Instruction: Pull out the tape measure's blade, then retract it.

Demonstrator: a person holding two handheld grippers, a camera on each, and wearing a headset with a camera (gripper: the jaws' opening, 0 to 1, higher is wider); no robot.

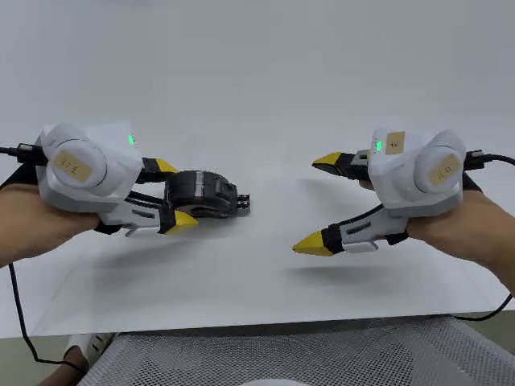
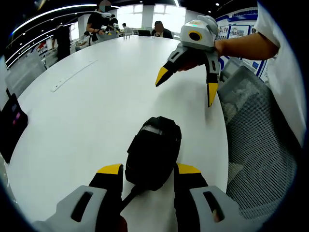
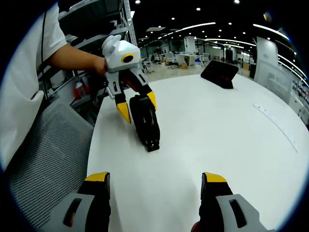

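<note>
White tabletop (image 1: 265, 265) spreads under both claws in a large, lamp-lit hall, where we hold the left claw (image 2: 149, 169) pinched on the black tape measure (image 2: 153, 147), its case lying on the table between the yellow-tipped jaws, nose pointing away from that claw and toward the other. The right claw (image 1: 312, 204) hangs wide and empty, well apart from the case and facing it across bare table. No blade is out: the small dark tab (image 3: 153, 145) at the nose of the case sits just ahead of the left claw's tips, and we judge the pull has not begun. To do this step well, we think the right claw should travel straight toward that tab, low over the table, and narrow onto it squarely, since the tab is small and a skewed pinch would likely slip off. The left claw, we reckon, must hold the case firm and flat so it does not drag or swivel as the blade is drawn; the pull should run in line with the nose, away from the left claw, smooth rather than jerked. Whether a lock button lies under the jaws we cannot tell. Behind our claws, a mesh chair (image 1: 282, 354) edges the near side of the table.
</note>
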